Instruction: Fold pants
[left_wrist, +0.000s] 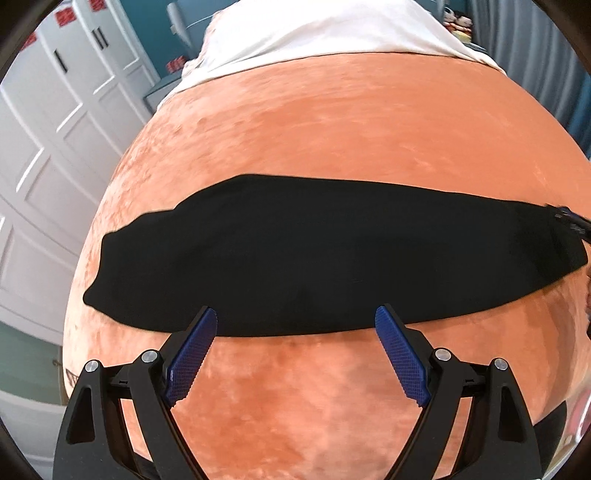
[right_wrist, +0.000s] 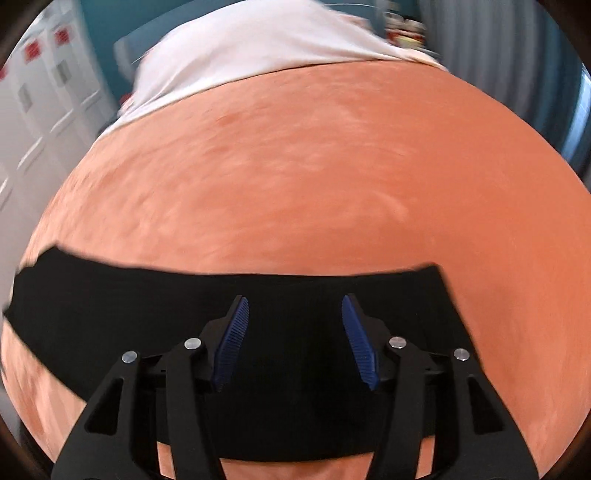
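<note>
The black pants (left_wrist: 295, 251) lie flat as one long strip from left to right across an orange plush blanket (left_wrist: 332, 129). My left gripper (left_wrist: 295, 314) hangs over the strip's near edge, a little left of its middle, jaws wide apart and nothing between the blue pads (left_wrist: 192, 358). In the right wrist view the pants (right_wrist: 129, 306) run across the lower half, with a squared end at the right. My right gripper (right_wrist: 294, 300) stands above that end with its jaws apart. Its pads (right_wrist: 360, 343) press on nothing, and the cloth lies below them.
White bedding (left_wrist: 314, 33) covers the far end of the bed. White panelled wardrobe doors (left_wrist: 55, 129) stand along the left side. Beyond the pants, bare orange blanket (right_wrist: 314, 166) stretches to the bedding. Small colourful items (left_wrist: 458, 22) sit at the far right corner.
</note>
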